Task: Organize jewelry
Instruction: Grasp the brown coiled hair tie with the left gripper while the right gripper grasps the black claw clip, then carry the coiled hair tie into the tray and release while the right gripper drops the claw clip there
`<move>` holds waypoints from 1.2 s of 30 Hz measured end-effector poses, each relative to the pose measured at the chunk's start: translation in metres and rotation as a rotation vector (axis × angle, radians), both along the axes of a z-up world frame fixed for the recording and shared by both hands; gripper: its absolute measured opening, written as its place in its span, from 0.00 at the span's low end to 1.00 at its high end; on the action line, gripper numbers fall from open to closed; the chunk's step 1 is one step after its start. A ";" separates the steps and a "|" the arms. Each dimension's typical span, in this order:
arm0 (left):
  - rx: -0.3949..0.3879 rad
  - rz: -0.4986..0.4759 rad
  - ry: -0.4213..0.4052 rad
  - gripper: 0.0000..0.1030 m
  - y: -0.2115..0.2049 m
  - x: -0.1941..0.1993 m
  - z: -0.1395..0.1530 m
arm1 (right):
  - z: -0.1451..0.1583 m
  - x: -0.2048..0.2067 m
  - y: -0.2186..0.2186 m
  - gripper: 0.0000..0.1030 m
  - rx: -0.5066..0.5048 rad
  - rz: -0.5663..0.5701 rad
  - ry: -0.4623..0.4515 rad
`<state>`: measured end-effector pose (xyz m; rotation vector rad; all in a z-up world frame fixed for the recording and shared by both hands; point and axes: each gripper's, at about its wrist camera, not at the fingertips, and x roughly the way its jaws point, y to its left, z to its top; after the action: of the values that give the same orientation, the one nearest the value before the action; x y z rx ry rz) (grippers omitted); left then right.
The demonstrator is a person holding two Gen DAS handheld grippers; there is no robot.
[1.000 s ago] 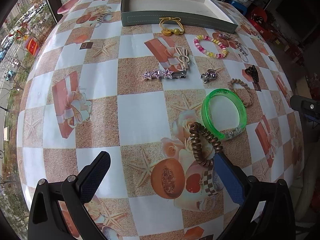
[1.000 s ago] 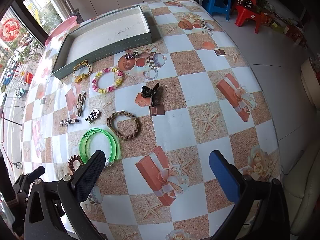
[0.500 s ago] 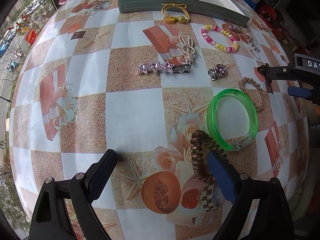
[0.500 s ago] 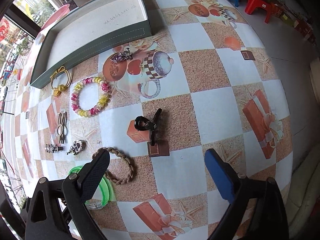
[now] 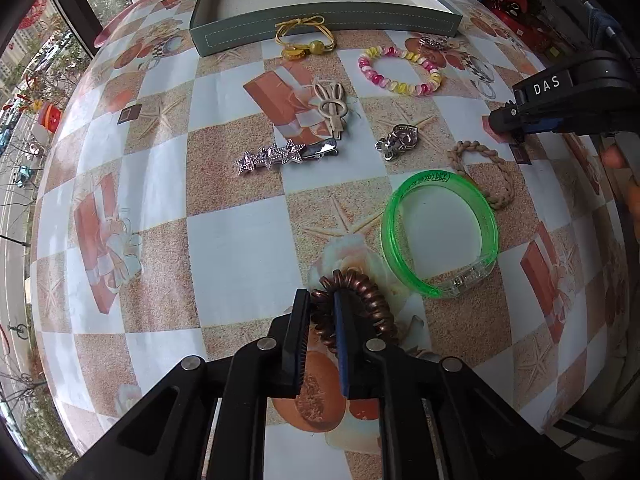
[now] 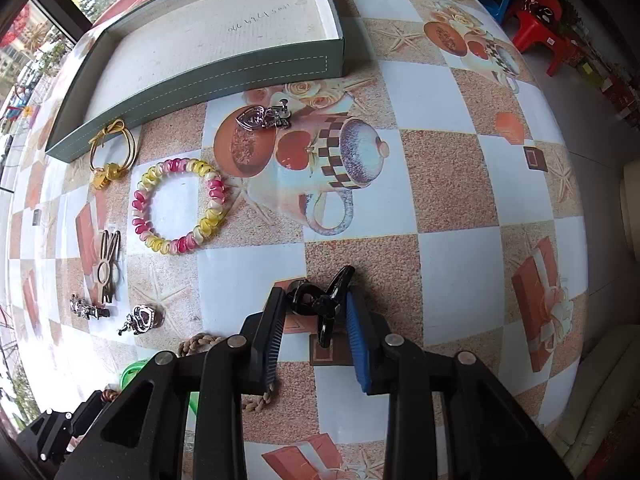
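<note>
Having just closed, the left gripper [image 5: 322, 304] pinches the brown coil tie [image 5: 352, 308] while the right gripper [image 6: 316, 312] clamps the black claw clip [image 6: 322, 304], the green bangle [image 5: 440, 232] lying at two o'clock of the tie.

Left of the star clip [image 5: 286, 154]: we see bare tablecloth [image 5: 236, 240], wide open.
Tray [image 6: 224, 36]: inside bare; near wall stands in the way.
Against that wall: yellow hair tie [image 6: 112, 152], heart clip [image 6: 262, 116].
Middle: pink-yellow coil [image 6: 180, 206], green bangle [image 5: 440, 234], braided band [image 5: 486, 170] crowd it.
Right side: we see free cloth.
</note>
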<state>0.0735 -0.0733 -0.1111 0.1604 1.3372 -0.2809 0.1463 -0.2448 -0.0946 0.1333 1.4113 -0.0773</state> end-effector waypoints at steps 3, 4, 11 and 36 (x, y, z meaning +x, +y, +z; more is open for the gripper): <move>-0.061 0.018 0.033 0.24 0.007 0.004 0.004 | 0.002 -0.001 -0.005 0.24 0.023 -0.016 0.002; -0.072 0.031 0.036 0.24 0.010 0.006 0.007 | 0.004 -0.003 -0.009 0.24 0.038 -0.022 0.001; -0.159 0.096 -0.010 0.24 0.023 0.033 0.046 | 0.028 -0.011 -0.031 0.24 0.195 -0.060 -0.026; -0.184 0.243 -0.227 0.24 0.024 0.240 0.095 | 0.089 0.155 -0.035 0.24 0.336 -0.009 -0.188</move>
<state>0.3130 -0.0493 -0.0163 -0.1215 1.0865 -0.1729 0.3014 -0.2798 -0.0054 0.4146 1.2265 0.1627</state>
